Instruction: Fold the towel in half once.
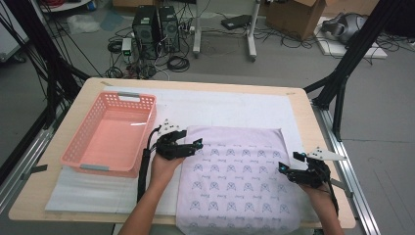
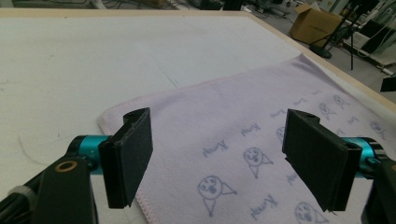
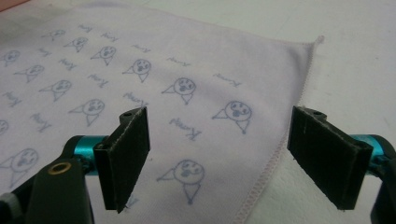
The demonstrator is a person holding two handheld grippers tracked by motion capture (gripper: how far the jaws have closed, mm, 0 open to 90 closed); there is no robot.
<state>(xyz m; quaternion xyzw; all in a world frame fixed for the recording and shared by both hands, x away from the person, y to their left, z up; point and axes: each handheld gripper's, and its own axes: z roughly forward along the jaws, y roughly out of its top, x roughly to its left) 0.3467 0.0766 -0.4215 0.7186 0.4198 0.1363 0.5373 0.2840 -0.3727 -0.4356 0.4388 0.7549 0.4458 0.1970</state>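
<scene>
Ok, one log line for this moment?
cloth flat on table | left claw open at its left edge | right claw open at right edge | nothing gripped

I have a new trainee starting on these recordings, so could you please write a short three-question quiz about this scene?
1. True or false: the left gripper is clamped on the cloth.
2. Which edge of the cloth does the right gripper hover over? A) left B) right C) far
3. What stands left of the cloth, and what is in it?

Key:
1. False. In the left gripper view its jaws stand wide apart above the cloth's corner.
2. B. In the right gripper view the open jaws straddle that hemmed edge.
3. A pink basket; nothing lies in it.
</scene>
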